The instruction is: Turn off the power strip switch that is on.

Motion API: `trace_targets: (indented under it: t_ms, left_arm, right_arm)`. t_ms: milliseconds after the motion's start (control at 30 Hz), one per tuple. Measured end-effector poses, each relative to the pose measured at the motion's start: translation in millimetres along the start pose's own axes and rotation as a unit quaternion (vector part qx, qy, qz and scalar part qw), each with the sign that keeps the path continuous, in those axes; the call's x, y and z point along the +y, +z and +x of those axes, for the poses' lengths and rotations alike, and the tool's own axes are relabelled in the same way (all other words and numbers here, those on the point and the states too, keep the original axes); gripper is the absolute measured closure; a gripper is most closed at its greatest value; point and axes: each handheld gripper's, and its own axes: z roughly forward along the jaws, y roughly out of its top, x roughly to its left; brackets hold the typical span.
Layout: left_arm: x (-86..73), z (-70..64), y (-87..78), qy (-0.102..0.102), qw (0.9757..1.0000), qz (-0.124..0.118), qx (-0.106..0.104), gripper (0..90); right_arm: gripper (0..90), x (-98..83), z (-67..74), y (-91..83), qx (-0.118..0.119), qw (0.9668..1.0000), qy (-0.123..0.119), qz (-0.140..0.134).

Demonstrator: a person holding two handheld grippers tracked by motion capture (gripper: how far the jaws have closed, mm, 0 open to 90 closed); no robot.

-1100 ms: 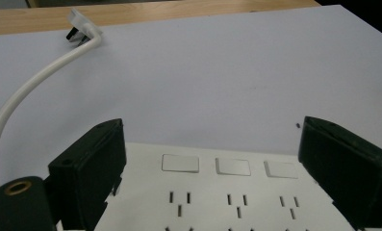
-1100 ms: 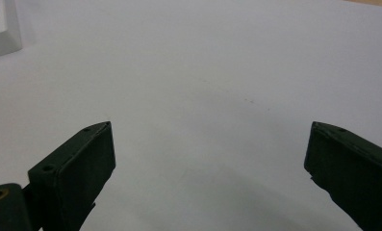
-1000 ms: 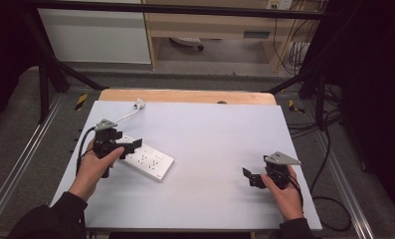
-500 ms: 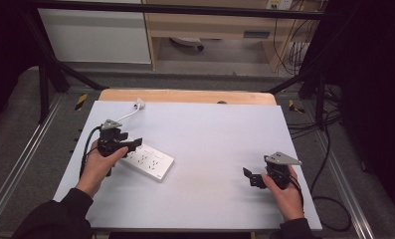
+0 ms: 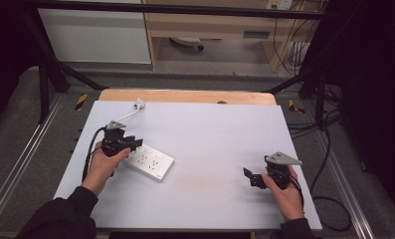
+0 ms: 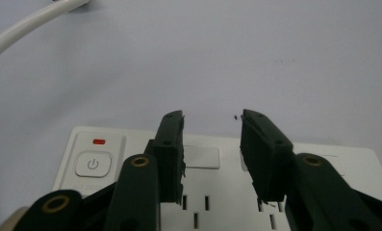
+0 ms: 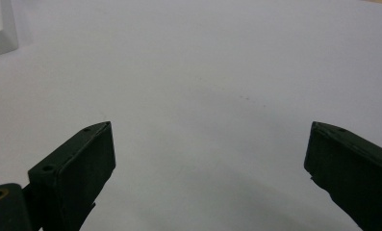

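While your left gripper [image 6: 212, 120] hangs over the power strip [image 5: 148, 160] with its jaws a narrow gap apart and nothing between them, the risk lies in where those tips land. From the left gripper view they sit above the socket faces, just beside the power button [image 6: 93, 165] with its small red light [image 6: 99, 142]. Come down carelessly and a tip could, I judge, catch in a socket slot or nudge the button; a push off-centre would likely make the strip swivel on the smooth table [image 5: 220, 124], dragging its white cable [image 5: 130, 113] with it.

Your left hand [image 5: 105, 160] reaches forward from the near left edge, wrist fairly straight, the gripper tilted down over the strip's left end. The strip lies flat and slanted on the left half of the table, its cable running off toward the far edge.

Your right gripper [image 5: 252, 178] rests well apart, near the right edge, jaws spread wide over bare surface and holding nothing, the right hand [image 5: 284, 191] low behind it.
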Motion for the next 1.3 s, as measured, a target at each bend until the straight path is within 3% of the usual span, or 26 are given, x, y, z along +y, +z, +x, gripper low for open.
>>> trace_targets:
  t_ms: [267,800,1300]
  left_arm:
    - [-0.2,-4.0,3.4,0.007,0.9999,0.001,-0.010,74.0]
    - [-0.6,-9.3,5.6,0.024,0.9996,0.005,-0.012,86.4]
    - [-1.7,-7.5,8.5,0.028,0.9995,0.012,-0.006,89.9]
  right_arm:
    - [4.4,0.0,-0.2,-0.1,0.002,1.0000,0.002,0.000]
    - [4.5,-0.3,-1.1,-0.4,0.001,1.0000,0.002,-0.001]
    - [4.4,-0.3,-1.0,-1.0,0.002,1.0000,0.002,-0.001]
